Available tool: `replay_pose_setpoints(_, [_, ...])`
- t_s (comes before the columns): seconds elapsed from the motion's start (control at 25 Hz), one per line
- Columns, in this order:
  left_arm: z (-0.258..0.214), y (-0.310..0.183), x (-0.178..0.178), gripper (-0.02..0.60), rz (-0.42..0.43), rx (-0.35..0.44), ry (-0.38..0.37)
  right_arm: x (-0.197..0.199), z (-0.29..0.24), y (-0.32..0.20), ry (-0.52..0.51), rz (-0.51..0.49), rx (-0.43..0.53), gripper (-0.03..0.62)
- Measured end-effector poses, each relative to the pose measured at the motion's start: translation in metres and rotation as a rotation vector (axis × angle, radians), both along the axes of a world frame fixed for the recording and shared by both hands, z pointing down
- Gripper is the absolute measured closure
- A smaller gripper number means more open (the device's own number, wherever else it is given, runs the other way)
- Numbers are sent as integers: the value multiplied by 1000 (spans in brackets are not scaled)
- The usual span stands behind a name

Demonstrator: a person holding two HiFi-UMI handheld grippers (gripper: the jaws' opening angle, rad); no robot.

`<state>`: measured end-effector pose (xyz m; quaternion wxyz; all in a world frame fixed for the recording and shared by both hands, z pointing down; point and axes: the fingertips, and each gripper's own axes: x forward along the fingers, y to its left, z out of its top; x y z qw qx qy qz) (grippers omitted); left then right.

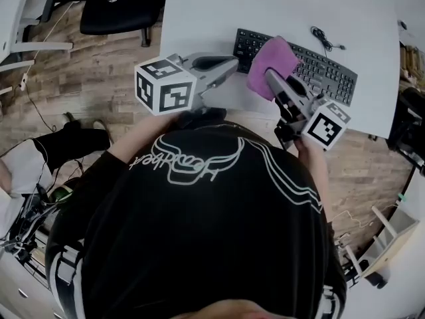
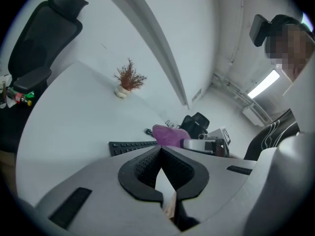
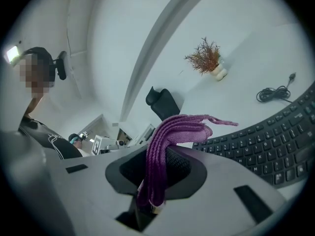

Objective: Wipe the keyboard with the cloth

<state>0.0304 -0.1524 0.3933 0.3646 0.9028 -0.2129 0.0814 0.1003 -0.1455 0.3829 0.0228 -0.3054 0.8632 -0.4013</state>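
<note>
Right tool [image 3: 157,168]: jaws clamped on the purple cloth [image 3: 167,136]. A bunched fold runs down between the pads and the rest bulges out past the tips. We judge the deep pinch is there so the cloth won't slip out when dragged over keys.

In the head view the cloth lies over the left-middle part of the black keyboard [image 1: 325,72], with the tool angled down into it from the near side. That angle puts the cloth, not the plastic jaws, toward the keys. We cannot tell whether the cloth actually presses on the keys. We judge that wiping is under way or about to start, with the right half of the keyboard uncovered.

Left tool [image 2: 160,168]: jaws closed, tips touching, nothing between them. It sits just beside the keyboard's left end, near the near edge of the white desk [image 1: 199,18]. We cannot tell whether it touches the keyboard. It looks parked out of the wipe path, or ready to brace the keyboard if it slides.

Further out, the keyboard lies at a slant on the desk and its coiled cable [image 3: 275,92] rests on the far side, clear of the cloth. A small dried plant in a pot [image 3: 206,58] stands at the far edge, well apart. An office chair [image 1: 119,8] is on the floor to the far left of the desk.
</note>
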Motion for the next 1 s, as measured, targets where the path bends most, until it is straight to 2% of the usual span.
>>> replay_pose_setpoints(0.16, [1,-33,-26,577,-56,-24,-2,-27,6,-42,11,-47,-42,530])
replay_pose_setpoints(0.36, [9,-45,-48,577,-100,-42,-9,-57,30,-60,51,-124,-92,530])
replay_pose_setpoints(0.52, [11,-52,-63,577,-125,-55,16,-77,57,-71,127,-167,-129,530])
replay_pose_setpoints(0.84, [16,-58,-71,577,-160,-64,31,-80,95,-68,285,-233,-204,530])
replay_pose_setpoints(1.0, [21,-60,-74,577,-166,-75,25,-75,104,-66,331,-233,-239,530])
